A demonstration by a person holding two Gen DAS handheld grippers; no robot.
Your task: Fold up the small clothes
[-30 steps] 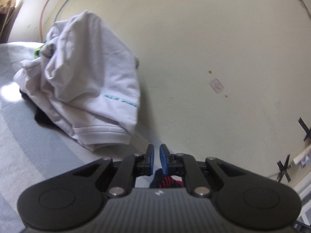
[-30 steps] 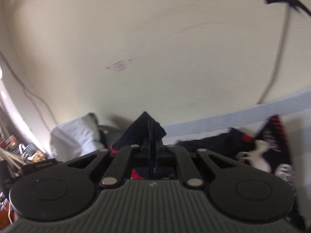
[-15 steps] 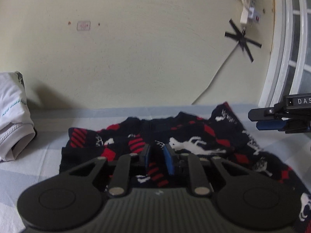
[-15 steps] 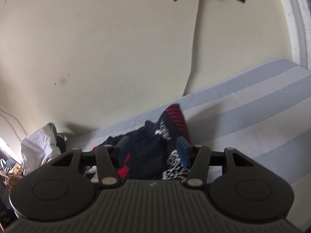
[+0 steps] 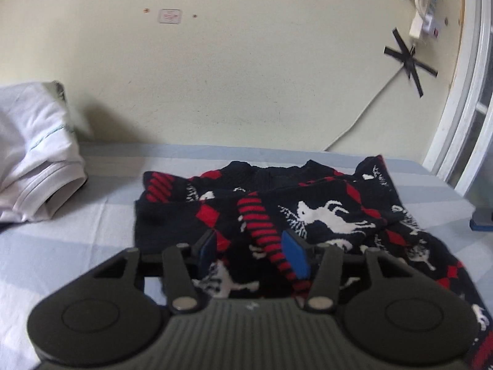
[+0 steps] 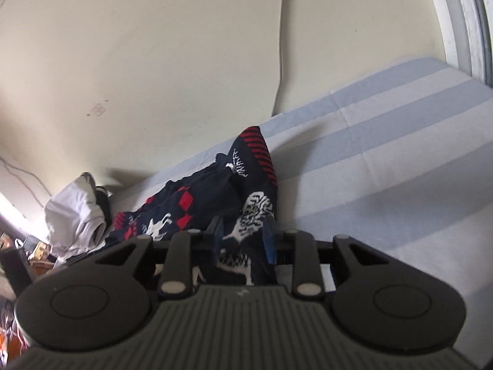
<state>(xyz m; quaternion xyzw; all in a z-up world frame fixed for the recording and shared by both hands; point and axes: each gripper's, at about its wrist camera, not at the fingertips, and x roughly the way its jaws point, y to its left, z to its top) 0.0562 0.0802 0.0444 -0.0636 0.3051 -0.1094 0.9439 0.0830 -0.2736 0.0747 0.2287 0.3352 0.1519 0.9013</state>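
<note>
I count one dark patterned sweater (image 5: 308, 209) mid-bed, one white garment pile (image 5: 34, 151) at the bed's left edge, and two black tape crosses (image 5: 409, 60) on the wall.

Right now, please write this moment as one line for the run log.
garment: dark patterned sweater on striped sheet | left gripper: opening over it | right gripper: closing around fabric | white clothes: aside

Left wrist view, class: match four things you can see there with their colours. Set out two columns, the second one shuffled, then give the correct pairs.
Things:
1. patterned garment
2. folded clothes pile
3. tape crosses on the wall
4. bed sheet

Colours:
A. pale blue and white stripes
B. black
C. dark with red and white motifs
D. white

Pairs: 1-C, 2-D, 3-B, 4-A
</note>
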